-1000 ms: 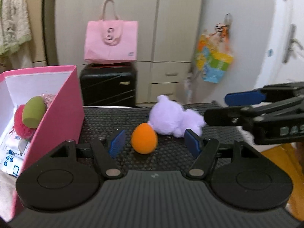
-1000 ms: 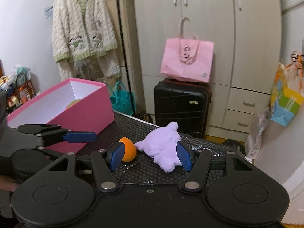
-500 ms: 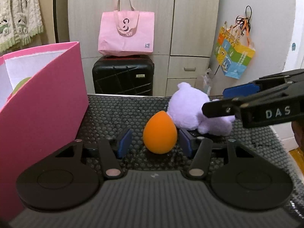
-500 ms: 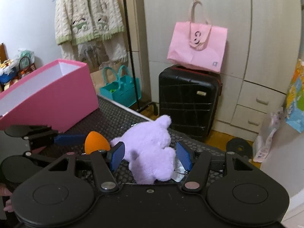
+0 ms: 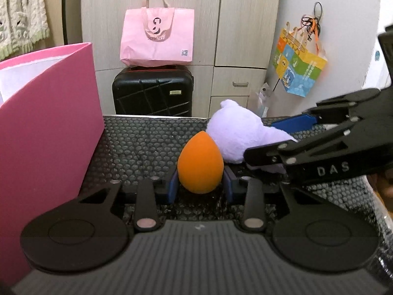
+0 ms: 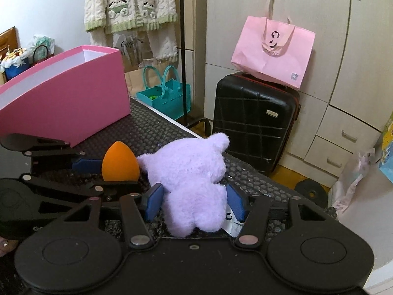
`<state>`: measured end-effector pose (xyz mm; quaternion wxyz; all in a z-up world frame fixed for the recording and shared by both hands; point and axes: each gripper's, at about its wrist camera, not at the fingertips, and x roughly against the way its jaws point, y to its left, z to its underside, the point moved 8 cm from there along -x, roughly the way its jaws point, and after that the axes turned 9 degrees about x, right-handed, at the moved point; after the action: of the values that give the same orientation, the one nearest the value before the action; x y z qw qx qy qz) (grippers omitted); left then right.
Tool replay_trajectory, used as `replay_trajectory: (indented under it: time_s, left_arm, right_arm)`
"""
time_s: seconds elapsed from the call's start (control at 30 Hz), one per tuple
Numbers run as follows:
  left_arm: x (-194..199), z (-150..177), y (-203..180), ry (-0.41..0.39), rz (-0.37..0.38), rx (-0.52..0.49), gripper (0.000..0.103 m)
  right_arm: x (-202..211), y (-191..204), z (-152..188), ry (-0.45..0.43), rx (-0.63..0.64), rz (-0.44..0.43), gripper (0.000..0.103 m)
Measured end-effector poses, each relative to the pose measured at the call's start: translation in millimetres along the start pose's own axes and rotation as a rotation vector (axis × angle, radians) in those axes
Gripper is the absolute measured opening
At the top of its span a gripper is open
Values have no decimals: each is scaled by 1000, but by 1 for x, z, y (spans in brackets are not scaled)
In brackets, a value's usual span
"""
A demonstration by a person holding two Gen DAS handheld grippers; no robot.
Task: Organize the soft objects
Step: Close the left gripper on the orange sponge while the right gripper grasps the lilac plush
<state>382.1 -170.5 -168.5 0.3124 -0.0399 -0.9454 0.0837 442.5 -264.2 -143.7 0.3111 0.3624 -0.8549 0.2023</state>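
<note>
An orange egg-shaped sponge (image 5: 200,164) stands on the black mat, and my left gripper (image 5: 200,190) is shut on its lower part. It also shows in the right wrist view (image 6: 120,162). A purple plush toy (image 6: 194,184) lies just right of the sponge, also visible in the left wrist view (image 5: 242,135). My right gripper (image 6: 195,202) has its blue pads against both sides of the plush. The pink box (image 5: 46,123) stands at the left, its inside hidden from here.
The black bumpy mat (image 5: 147,142) covers the table. Beyond its far edge stand a black suitcase (image 5: 152,89) with a pink tote bag (image 5: 157,39) on top, and a teal bag (image 6: 167,95) on the floor. Wardrobe doors are behind.
Both grippers moved forward and closed: the left onto the orange sponge, the right onto the purple plush. Both toys stay on the mat.
</note>
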Motion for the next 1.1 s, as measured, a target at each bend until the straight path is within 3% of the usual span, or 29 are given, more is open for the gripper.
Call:
replay_trajectory:
  time_s: [0.13,0.3,0.5,0.67,1.1]
  left_arm:
    - [-1,1,-6,0,-23,-45,34]
    - [4,-2,-3,6,-7,-21,34]
    - [11,-1,-4,28,27,33,34]
    - [29,2,-2,11,21,24,34]
    - [84,19,-1,25,106,11,34]
  right_arm:
    - [-7,-1,2,10,-34,-15,58]
    - [-4,0,3,2,-83,-5,51]
    - [4,2,6,25,-240,-8,49]
    - [18,11,15,17,-285,24,49]
    - [76,36,45,31,-376,107,47]
